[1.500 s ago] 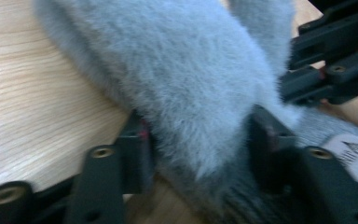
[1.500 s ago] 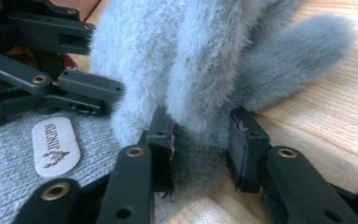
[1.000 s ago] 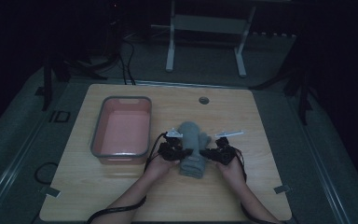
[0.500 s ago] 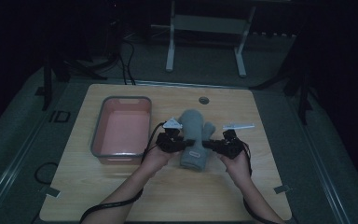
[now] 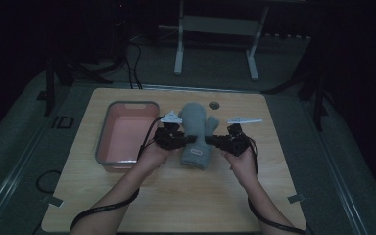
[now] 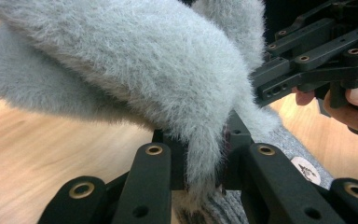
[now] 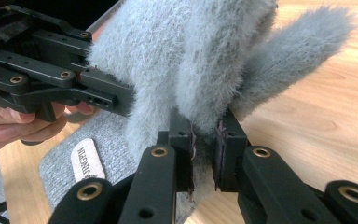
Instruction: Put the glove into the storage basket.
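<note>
Mitten (image 5: 196,133), grey and fuzzy, lay mid-table beside the pink tray (image 5: 108,133), carried farther from the person than a second before (likely being straightened), the left gripper (image 6: 204,158) and right gripper (image 7: 204,140) each pinching a side edge

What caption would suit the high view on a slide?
Two hand-held tongs, left and right, pinch a fluffy grey mitten beside a pink tray.

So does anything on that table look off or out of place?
Nothing is spilled or broken. The one oddity is the grey mitten: both grippers, left and right, pinch its edges, holding its fuzzy part up off the table. The pink bin sits square.
</note>
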Demonstrator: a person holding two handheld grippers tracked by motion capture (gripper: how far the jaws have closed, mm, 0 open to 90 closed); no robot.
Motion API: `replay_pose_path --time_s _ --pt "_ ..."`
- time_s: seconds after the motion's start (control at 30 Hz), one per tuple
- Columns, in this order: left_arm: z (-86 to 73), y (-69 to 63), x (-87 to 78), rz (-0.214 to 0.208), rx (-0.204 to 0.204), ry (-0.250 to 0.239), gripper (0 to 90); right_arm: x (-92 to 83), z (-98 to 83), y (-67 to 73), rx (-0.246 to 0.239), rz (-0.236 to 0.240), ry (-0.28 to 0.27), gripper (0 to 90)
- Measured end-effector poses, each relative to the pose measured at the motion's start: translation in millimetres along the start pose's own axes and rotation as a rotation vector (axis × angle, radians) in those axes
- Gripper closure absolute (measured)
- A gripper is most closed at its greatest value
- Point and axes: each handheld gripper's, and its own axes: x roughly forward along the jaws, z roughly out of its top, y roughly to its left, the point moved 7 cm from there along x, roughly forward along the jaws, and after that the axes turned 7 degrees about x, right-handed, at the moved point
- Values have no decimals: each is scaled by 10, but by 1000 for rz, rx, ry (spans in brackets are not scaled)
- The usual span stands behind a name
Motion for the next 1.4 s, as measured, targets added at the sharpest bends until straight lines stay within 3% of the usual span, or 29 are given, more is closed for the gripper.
replay_pose_path --time_s 0.33,0.63,0.97,1.0,1.03,1.13,1.3,1.4 --pt "5 198 -313 33 -10 -1 780 187 168 210 -11 28 6 803" --pt "-60 394 -672 63 -24 -7 779 426 330 503 -42 54 14 804" --pt "-204 627 -1169 114 -42 -15 778 792 464 921 -73 103 32 805" --pt "-219 655 -1223 121 -44 -17 778 873 494 1020 -82 108 33 805" --pt "-235 683 -1277 128 -50 -16 778 873 494 1020 -82 108 33 805" --pt "-301 804 -1480 159 -69 -18 779 1071 566 1211 -96 121 45 805" --pt "-384 909 -1597 181 -93 -17 779 1254 608 1361 -126 107 63 805" --pt "-453 960 -1598 193 -108 -7 779 1351 587 1358 -123 104 76 805"
